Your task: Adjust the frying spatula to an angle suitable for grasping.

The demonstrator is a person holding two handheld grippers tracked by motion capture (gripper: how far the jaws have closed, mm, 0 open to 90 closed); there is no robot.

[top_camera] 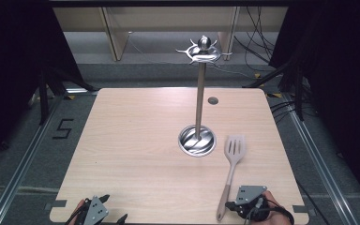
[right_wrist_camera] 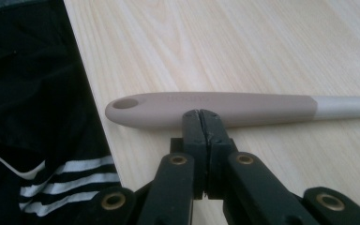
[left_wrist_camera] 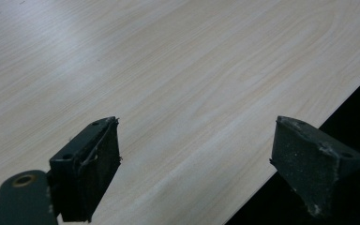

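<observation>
Right claw (right_wrist_camera: 200, 114) closed, spatula handle (right_wrist_camera: 215, 107) just beyond tips

Spatula (top_camera: 231, 171) on table (top_camera: 131, 154), right of utensil stand (top_camera: 197, 139)

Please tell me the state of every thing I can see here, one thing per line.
Slotted spatula: lying flat on the table, handle towards the person.
Metal stand: upright, its top hooks empty.
Left claw: open, over bare wood near the table edge.
Right claw: shut, empty, tips beside the spatula handle.
</observation>
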